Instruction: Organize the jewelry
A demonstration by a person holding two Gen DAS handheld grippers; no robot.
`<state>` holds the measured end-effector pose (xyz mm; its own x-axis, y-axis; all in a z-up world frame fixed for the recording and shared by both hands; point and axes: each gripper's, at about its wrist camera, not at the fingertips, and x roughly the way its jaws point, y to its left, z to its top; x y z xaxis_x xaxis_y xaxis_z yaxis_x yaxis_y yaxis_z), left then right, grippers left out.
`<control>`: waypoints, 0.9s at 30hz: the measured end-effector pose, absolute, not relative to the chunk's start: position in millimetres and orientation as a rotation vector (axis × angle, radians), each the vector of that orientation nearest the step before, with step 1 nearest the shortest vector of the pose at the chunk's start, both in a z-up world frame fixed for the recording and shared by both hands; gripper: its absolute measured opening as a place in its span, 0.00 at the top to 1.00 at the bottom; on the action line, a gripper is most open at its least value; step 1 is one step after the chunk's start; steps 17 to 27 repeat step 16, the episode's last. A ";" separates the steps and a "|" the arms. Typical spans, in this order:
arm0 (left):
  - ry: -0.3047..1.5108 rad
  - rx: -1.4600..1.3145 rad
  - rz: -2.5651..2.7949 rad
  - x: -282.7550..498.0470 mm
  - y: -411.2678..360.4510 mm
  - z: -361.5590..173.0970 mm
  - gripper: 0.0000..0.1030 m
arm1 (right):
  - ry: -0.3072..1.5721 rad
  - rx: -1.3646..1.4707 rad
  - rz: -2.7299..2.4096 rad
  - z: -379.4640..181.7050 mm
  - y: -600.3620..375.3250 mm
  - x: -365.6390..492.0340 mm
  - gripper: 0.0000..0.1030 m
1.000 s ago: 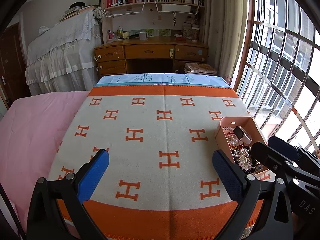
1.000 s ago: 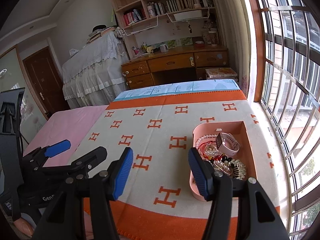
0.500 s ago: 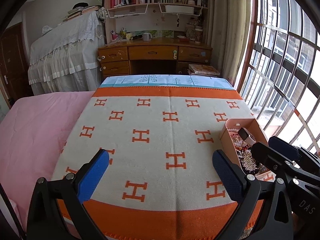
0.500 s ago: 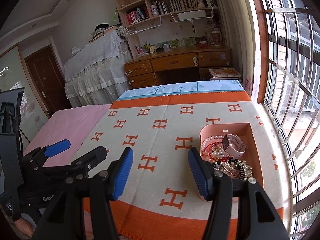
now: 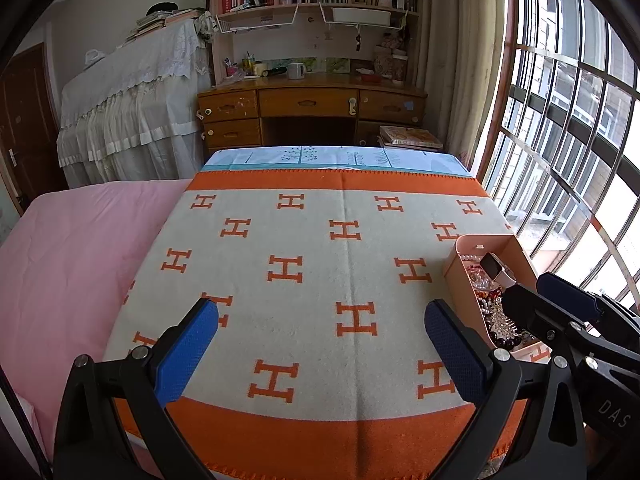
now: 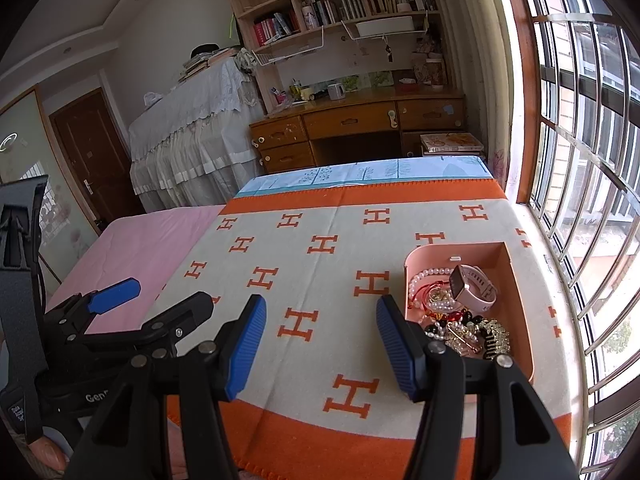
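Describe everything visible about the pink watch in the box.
The pink watch has a rectangular dark screen in a pale pink case and a matte, ridged pink strap curled into a loop. It lies tilted, screen facing left, in the far part of the open pink box, resting on the jewelry pile beside a white pearl strand. Neither claw touches it.

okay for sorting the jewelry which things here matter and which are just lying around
Job: pink open plastic tray; pale pink smartwatch; white pearl bead string; gold rhinestone clip.
Lying about: cream blanket with orange H pattern; white mug; wooden desk.
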<state>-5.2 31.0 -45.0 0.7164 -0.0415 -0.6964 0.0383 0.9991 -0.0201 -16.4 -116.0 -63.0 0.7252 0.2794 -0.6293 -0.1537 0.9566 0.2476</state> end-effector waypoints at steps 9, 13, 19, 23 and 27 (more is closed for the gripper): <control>0.775 -0.008 -0.043 -5.9 33.4 -46.1 0.01 | 0.728 0.182 0.245 -67.8 -111.9 -15.4 0.44; 0.781 -0.012 -0.038 -6.5 39.7 -50.2 0.01 | 0.734 0.183 0.250 -72.0 -109.3 -14.2 0.44; 0.788 -0.013 -0.034 -6.9 43.5 -52.1 0.01 | 0.742 0.183 0.255 -74.9 -109.2 -11.4 0.44; 0.788 -0.013 -0.034 -6.9 43.5 -52.1 0.01 | 0.742 0.183 0.255 -74.9 -109.2 -11.4 0.44; 0.788 -0.013 -0.034 -6.9 43.5 -52.1 0.01 | 0.742 0.183 0.255 -74.9 -109.2 -11.4 0.44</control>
